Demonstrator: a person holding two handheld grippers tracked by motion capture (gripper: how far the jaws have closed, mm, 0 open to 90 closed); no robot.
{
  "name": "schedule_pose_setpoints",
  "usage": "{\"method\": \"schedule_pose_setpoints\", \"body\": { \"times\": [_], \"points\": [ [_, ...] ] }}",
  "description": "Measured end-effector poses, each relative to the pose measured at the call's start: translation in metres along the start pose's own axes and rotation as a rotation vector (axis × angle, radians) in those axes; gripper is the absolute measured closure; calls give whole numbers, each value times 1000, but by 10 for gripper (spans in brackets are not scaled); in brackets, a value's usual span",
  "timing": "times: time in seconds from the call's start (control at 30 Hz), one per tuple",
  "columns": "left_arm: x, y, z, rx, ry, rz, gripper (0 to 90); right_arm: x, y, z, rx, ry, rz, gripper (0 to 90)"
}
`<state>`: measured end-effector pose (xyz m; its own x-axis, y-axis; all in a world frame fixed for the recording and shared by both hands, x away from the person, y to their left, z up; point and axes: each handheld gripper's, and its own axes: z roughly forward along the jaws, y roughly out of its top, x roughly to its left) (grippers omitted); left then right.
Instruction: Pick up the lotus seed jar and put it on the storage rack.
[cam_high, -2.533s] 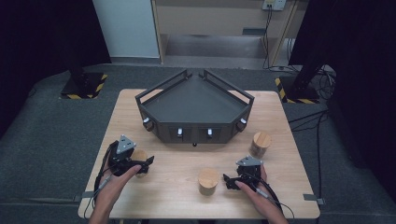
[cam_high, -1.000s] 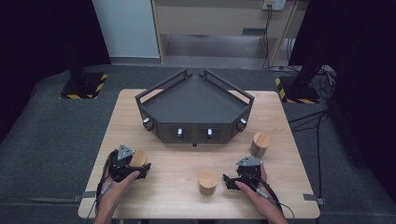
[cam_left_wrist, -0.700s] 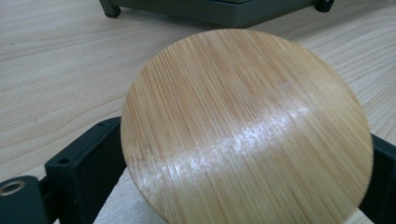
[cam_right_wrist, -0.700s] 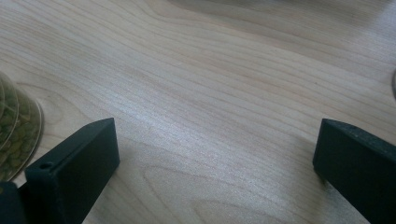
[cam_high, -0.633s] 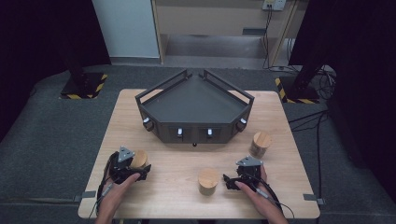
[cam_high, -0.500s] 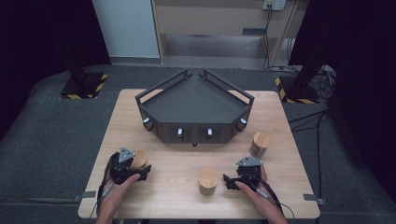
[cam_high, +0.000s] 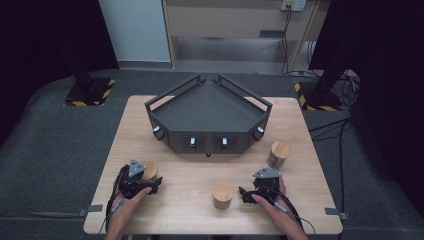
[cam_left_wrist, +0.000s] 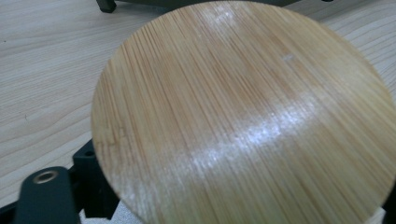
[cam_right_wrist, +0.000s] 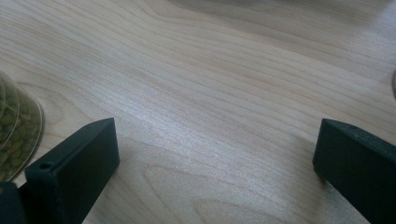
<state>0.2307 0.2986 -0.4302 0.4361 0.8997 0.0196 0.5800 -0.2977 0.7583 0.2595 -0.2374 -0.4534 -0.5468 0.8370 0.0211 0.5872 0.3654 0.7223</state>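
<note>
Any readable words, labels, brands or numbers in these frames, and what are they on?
None can be read.
Bamboo jar lid: bare wood grain, no print.
Dark tray: small pale knobs on its front, no lettering visible.
Yellow-black hazard stripes on the floor stand base: a pattern, no text.

We drew our left gripper (cam_high: 145, 184) a little nearer along the table and its jaws have just been closing around the bamboo-lidded jar (cam_left_wrist: 243, 116) sitting between them.
</note>
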Motion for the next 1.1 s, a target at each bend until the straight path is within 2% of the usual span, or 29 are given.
{"method": "schedule_pose_setpoints", "body": {
  "times": [0.07,0.13,0.37,0.57,0.87,1.1],
  "points": [
    [1,-2,0,-11,-2,-11,175,0,0,0,0,0,0,4],
    [-1,-2,1,-2,10,-13,214,0,0,0,0,0,-1,4],
    [-2,-3,1,-8,8,-10,244,0,0,0,0,0,0,5],
    [-6,0,-3,-22,3,14,245,0,0,0,0,0,0,5],
    [-10,17,-17,-43,-23,64,245,0,0,0,0,0,-1,5],
    [-8,25,-25,-41,-42,95,245,0,0,0,0,0,0,4]
  ]
}}
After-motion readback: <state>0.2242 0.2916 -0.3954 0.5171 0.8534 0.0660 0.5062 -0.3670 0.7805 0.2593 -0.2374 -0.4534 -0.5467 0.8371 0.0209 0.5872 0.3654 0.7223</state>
